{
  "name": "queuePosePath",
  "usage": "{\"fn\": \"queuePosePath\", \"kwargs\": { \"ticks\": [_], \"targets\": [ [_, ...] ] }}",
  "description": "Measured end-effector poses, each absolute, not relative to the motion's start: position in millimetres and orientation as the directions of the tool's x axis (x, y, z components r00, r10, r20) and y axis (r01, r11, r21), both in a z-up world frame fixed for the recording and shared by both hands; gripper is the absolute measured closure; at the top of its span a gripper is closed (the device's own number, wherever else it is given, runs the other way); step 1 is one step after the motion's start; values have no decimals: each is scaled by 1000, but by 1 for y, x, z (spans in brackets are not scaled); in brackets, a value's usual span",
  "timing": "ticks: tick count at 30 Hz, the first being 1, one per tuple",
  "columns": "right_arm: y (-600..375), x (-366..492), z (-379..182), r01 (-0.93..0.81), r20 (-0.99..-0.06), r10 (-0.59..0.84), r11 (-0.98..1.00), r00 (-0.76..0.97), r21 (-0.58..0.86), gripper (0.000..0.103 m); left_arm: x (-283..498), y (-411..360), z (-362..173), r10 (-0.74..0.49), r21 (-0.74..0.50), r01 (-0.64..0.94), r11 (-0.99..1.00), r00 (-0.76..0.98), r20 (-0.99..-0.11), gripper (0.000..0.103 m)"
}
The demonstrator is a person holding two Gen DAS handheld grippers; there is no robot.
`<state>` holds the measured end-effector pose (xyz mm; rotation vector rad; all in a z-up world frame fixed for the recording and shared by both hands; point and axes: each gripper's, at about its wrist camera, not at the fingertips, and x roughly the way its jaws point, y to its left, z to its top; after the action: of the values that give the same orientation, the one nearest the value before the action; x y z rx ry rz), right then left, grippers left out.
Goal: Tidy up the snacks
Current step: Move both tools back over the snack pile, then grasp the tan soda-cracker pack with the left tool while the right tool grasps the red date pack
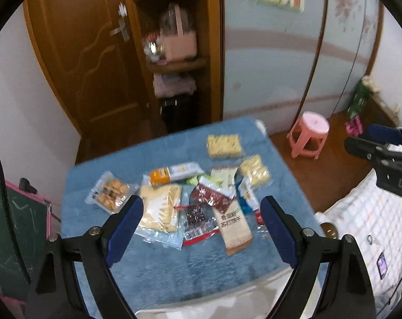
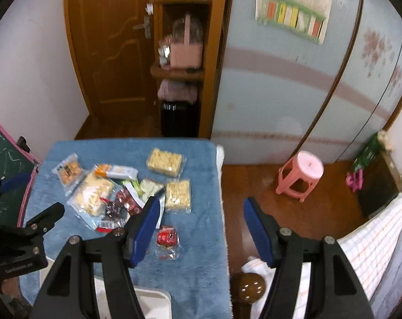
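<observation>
Room: a small bedroom with a wooden door [image 2: 113, 53], a pink stool [image 2: 300, 175] on the floor, and a low table under a blue towel [image 1: 174, 260].
Snacks: a loose heap of packets [image 1: 201, 202] lay in the middle of the towel; two cracker trays [image 2: 165, 162] sat nearer the far right corner, and one red packet [image 2: 168, 237] lay apart near the right edge.
Handling: I judged them light, thin, crinkly and slippery; the crackers would break easily, so I would pinch a sealed edge.
Left gripper [image 1: 201, 212]: wide apart, empty, above the heap.
Right gripper [image 2: 201, 212]: wide apart, empty, over the right edge.
Unclear: the labels were blurred; the lower packets were hidden; a white tray [image 2: 153, 303] at the near edge was cut off.
</observation>
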<state>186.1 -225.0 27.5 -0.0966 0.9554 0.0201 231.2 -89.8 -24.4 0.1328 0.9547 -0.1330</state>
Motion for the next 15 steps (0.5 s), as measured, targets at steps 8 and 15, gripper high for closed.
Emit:
{"fn": "queuePosePath", "kwargs": {
  "ticks": [8, 15],
  "targets": [
    [-230, 220, -86, -42, -927, 48, 999, 371, 35, 37, 285, -109, -158, -30, 10, 124, 992, 310, -950, 14],
    [-230, 227, -140, -30, -959, 78, 997, 272, 73, 37, 292, -121, -219, -38, -25, 67, 997, 199, -979, 14]
  ]
}}
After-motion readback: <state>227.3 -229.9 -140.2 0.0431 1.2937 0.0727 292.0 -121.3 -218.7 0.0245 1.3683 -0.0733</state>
